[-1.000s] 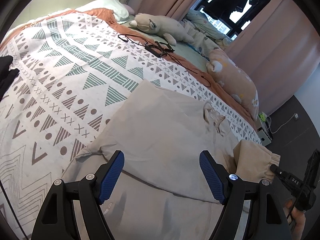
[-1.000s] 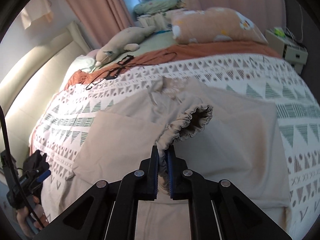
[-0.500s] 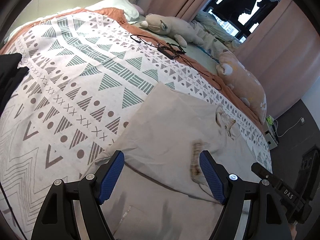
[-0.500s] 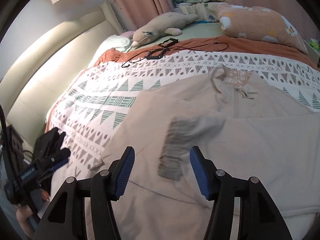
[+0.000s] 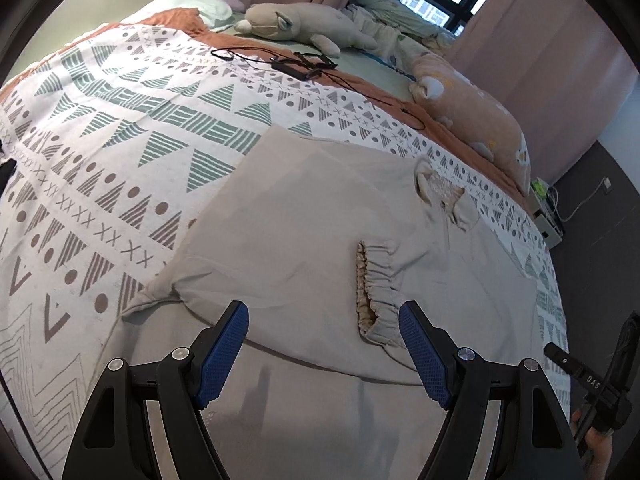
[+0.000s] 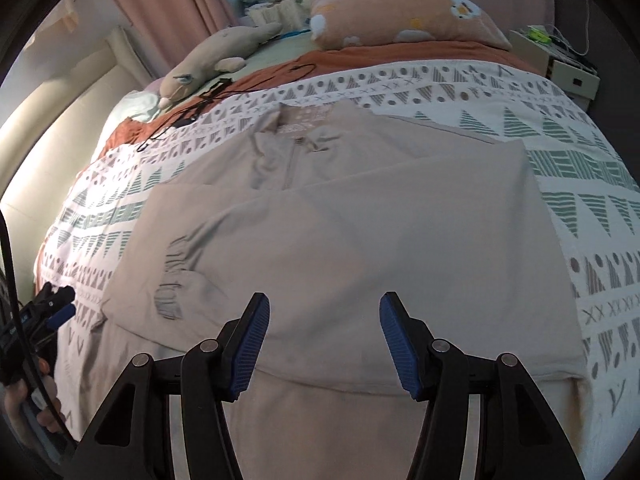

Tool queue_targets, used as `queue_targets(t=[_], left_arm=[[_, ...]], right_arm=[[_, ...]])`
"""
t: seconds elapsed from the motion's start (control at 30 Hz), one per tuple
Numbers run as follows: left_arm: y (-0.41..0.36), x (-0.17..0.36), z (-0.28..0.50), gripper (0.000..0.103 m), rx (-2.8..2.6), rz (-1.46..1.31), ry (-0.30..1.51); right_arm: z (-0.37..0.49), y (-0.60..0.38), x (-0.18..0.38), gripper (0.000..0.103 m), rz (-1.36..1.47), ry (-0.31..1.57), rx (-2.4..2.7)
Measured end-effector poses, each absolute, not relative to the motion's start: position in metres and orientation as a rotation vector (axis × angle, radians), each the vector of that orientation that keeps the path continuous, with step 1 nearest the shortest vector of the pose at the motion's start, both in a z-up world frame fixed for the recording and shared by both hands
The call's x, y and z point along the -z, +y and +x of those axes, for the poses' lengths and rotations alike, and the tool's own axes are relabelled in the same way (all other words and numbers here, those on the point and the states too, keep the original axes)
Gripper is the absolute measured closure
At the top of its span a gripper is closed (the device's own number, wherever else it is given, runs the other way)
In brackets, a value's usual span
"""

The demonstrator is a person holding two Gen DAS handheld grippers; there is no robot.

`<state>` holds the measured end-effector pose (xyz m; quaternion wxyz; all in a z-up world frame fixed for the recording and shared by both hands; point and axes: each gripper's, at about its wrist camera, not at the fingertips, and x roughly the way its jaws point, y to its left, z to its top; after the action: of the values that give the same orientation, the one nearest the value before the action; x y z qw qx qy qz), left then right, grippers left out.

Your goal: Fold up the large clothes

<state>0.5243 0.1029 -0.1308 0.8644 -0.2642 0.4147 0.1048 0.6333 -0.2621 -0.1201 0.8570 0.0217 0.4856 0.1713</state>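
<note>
I held both the left gripper [image 5: 323,346] and the right gripper [image 6: 324,344] released above the soft beige jacket [image 6: 340,220], its elastic cuff [image 5: 370,288] gathered.

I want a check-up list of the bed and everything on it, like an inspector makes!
Surface: bed with a triangle-patterned quilt.
Job's things: beige jacket spread flat, one sleeve folded across its front, gathered cuff lying on the body.
Clutter: plush toy, peach pillow.
Grippers: left gripper open, nothing between its fingers; right gripper open, hovering above the jacket.
Cables: black cable trailing across the quilt.
Surroundings: pink curtains, window, white box on the floor.
</note>
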Motion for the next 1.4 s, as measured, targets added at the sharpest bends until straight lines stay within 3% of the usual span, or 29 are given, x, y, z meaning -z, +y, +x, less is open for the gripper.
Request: queue_targets(t=[0.4,0.73,1.0,1.4], left_arm=[[0.051,0.175,0.584,0.025,-0.144,-0.395,0.990],[0.028,0.217,0.603,0.025,-0.206,-0.247,1.092],[0.033,0.214,0.598,0.025,-0.253,-0.219,1.064],[0.044,0.168,0.562,0.024,-0.190,-0.310,0.984]], right_arm=[[0.614,-0.408,0.149,0.046,0.018,1.042,-0.060],[0.614,-0.447,0.197,0.046,-0.024,1.133,0.075],[0.623,-0.469,0.203,0.045,0.109,1.107,0.151],[0.622,-0.489,0.202,0.045,0.241,1.108,0.133]])
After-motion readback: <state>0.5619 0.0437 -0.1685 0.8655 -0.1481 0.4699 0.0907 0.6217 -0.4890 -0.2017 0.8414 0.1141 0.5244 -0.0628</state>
